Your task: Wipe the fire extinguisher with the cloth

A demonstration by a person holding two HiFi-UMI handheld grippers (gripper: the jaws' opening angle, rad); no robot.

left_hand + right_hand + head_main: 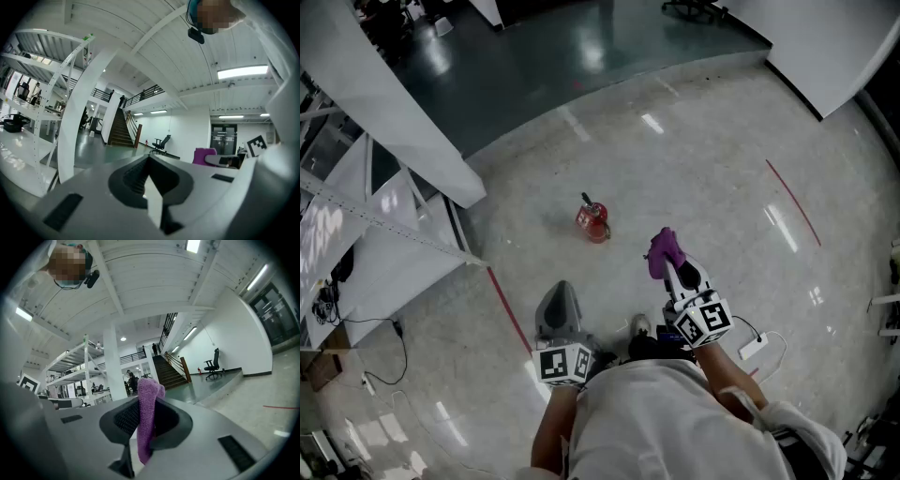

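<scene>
The right gripper (147,405) is closed on the purple cloth (149,427), which is pinched between its jaws, with a fold pushed out past the tips and a tail hung below them. The left gripper (150,163) is held with its jaws pressed together, and nothing is caught between them. The red fire extinguisher (593,221) is seen on the floor (703,169), ahead of both grippers, well apart from each and touched by neither.
</scene>
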